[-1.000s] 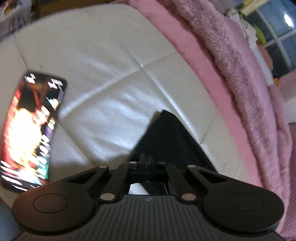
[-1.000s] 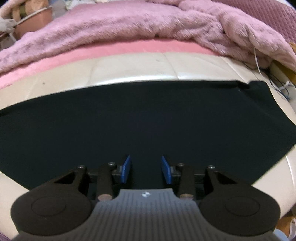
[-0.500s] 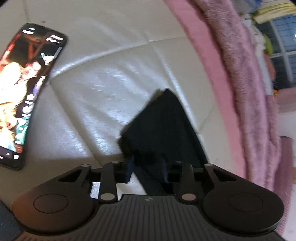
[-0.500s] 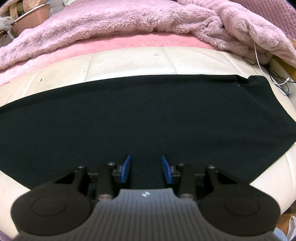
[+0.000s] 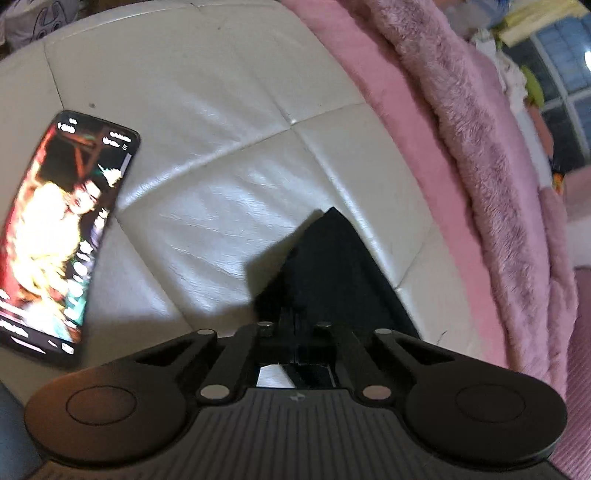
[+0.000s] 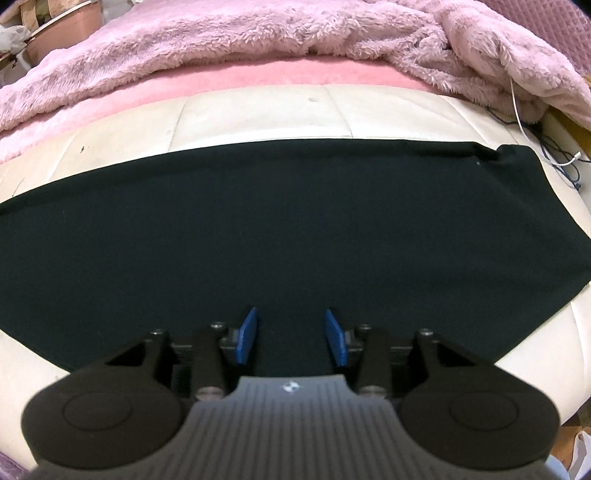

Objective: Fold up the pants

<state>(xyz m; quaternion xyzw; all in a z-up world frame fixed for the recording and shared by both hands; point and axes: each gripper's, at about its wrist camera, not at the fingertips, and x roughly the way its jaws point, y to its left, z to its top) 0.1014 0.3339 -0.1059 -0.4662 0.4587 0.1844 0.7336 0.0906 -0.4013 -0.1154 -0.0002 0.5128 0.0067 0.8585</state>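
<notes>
While the black pants [image 6: 280,236] lie spread flat across the white quilted cushion [image 6: 258,114], the right claw [image 6: 291,334] hangs over their near edge with its blue pads [image 6: 248,336] spread apart. Its jaws have just been opening; only flat cloth lies below the gap and the pads press on nothing.

Left wrist view: the left claw [image 5: 295,332] is pressed together on one pointed corner of the pants [image 5: 332,266]. The cloth rises from the cushion [image 5: 229,155] into the closed jaws, and a strip of it shows below them. The jaws have just been closing onto this corner.

A phone [image 5: 62,229] with a lit screen lies flat on the cushion, left of the pants corner and well apart from it. The picture on its screen is blurred.

A pink sheet [image 6: 236,79] runs along the far side of the cushion, with a fluffy pink blanket [image 6: 229,33] heaped on it. A white cable [image 6: 524,122] trails off the blanket's right end near the far right corner of the pants.

Containers: a brown basket or tub [image 6: 62,33] sits at the far left behind the blanket. Its contents cannot be made out.

A window [image 5: 565,70] shows at the upper right of the left wrist view.
</notes>
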